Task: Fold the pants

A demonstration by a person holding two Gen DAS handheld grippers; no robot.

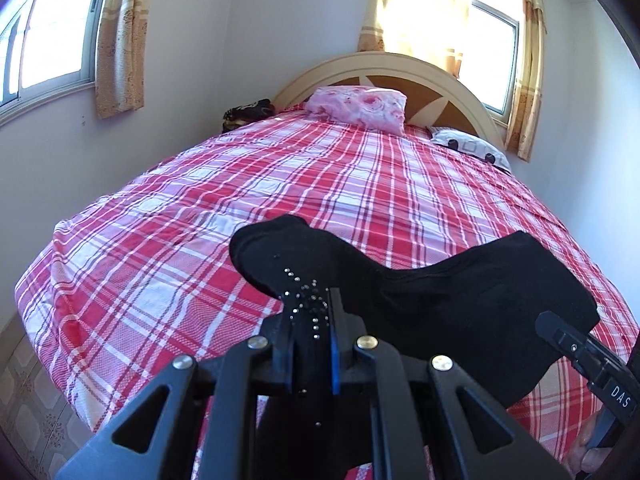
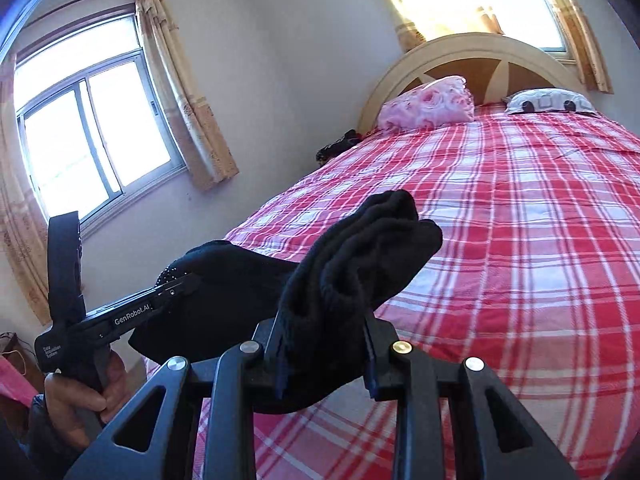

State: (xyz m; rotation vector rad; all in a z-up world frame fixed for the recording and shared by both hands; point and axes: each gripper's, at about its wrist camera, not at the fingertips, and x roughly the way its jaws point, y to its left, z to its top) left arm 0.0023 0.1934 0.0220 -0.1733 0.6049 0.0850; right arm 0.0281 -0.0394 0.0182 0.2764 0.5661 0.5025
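From my left wrist cam the left hand-held gripper (image 1: 310, 312) is pinched tight on the black pants (image 1: 440, 296) above the bed (image 1: 160, 240), and right cam shows my right hand-held gripper (image 2: 326, 344) clamping a bunched wad, so I'm mid-carry, next laying them flat.

Left hand-held gripper (image 1: 311, 312): jaws clamped tight on black pants (image 1: 440, 300), pointing forward and downward. Right hand-held gripper (image 2: 326, 344): jaws partly apart, pressed on thick bunched fabric. Left hand (image 2: 80, 396) wrapped round grip handle, dark sleeve at wrist.
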